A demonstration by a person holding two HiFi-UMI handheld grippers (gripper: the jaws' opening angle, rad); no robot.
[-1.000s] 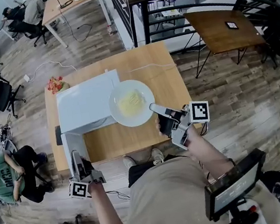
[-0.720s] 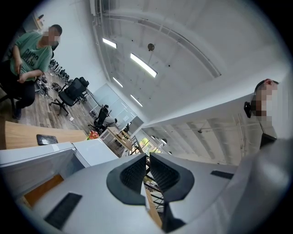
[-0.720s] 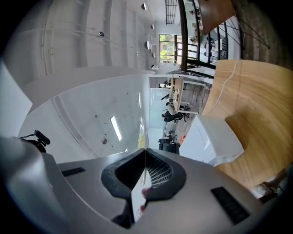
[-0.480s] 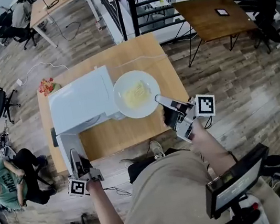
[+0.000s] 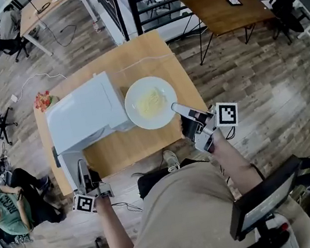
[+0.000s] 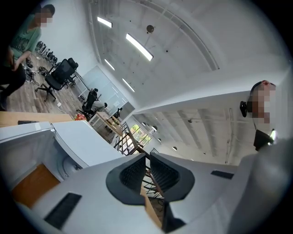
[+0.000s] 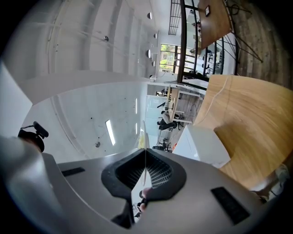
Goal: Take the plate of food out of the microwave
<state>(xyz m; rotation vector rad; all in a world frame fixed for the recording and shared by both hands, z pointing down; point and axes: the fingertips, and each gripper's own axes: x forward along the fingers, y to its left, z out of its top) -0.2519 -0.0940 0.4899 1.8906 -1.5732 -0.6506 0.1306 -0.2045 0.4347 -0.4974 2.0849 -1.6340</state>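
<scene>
Two tools at work: the right tool (image 5: 175, 109) is clenched on the rim of a round white plate of yellow food (image 5: 135, 109), over the wooden worktop (image 5: 148, 51) just beside the white microwave (image 5: 82, 112). The left tool (image 5: 83, 166), jaws slightly parted and empty, hovers by its open door (image 5: 67, 167).

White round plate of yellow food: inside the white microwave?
No: the white round plate is outside, beside the white microwave, rim pinched by the right gripper.

I see a light wooden table (image 5: 148, 51) carrying a white microwave (image 5: 83, 117) on its 9 o'clock half. A small red-and-green bunch (image 5: 42, 101) lies at the 10 o'clock corner, and a thin white cord (image 5: 145, 63) toward 12 o'clock.
</scene>
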